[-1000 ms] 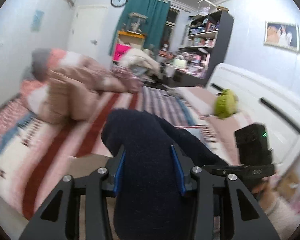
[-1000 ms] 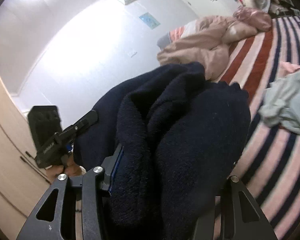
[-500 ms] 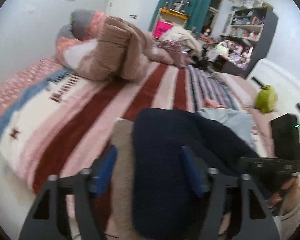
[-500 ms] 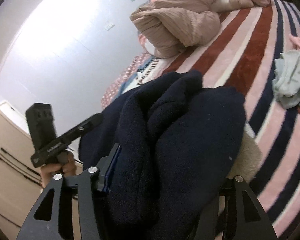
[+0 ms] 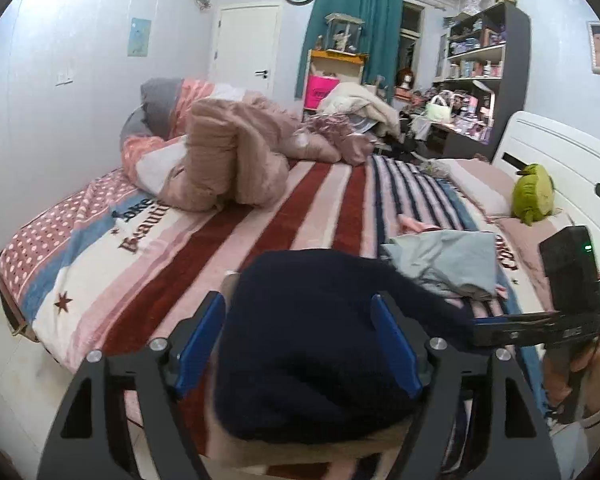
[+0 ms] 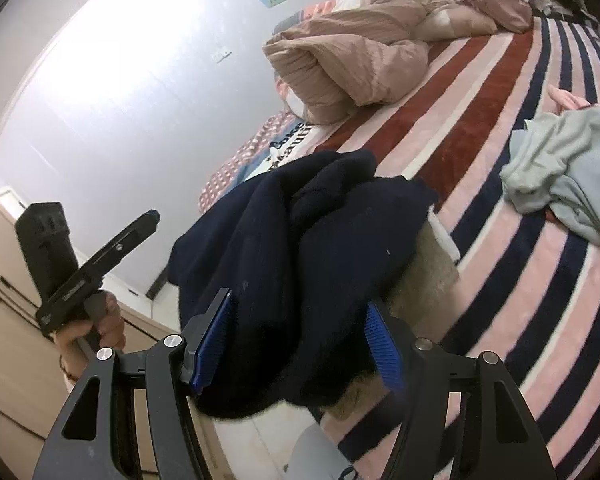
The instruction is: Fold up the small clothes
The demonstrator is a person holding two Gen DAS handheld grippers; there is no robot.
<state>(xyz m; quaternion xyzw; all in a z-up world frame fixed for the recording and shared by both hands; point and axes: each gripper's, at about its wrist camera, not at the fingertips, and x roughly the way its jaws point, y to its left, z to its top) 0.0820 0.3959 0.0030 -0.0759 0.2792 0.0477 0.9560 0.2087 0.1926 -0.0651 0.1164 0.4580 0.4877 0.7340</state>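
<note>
A bunched navy fleece garment (image 5: 312, 340) lies on a beige folded garment (image 6: 424, 268) at the near edge of the striped bed (image 5: 312, 200). My left gripper (image 5: 298, 320) is open, its blue pads on either side of the navy garment with gaps showing. My right gripper (image 6: 296, 336) is also open around the navy garment (image 6: 312, 248). Each gripper shows in the other's view: the right one (image 5: 540, 326) and the left one (image 6: 100, 256). A crumpled pale grey-green garment (image 5: 448, 260) lies on the bed to the right, also in the right wrist view (image 6: 572, 168).
A heaped pink-beige duvet (image 5: 228, 160) and pillows lie at the far left of the bed. A green plush toy (image 5: 534, 194) sits by the white headboard (image 5: 572, 164). A wooden wardrobe (image 6: 8, 320) stands at left. Cluttered shelves (image 5: 484, 60) stand beyond the bed.
Both grippers lowered the navy garment onto the beige one at the bed edge and opened; the blue pads now stand apart from the cloth.
</note>
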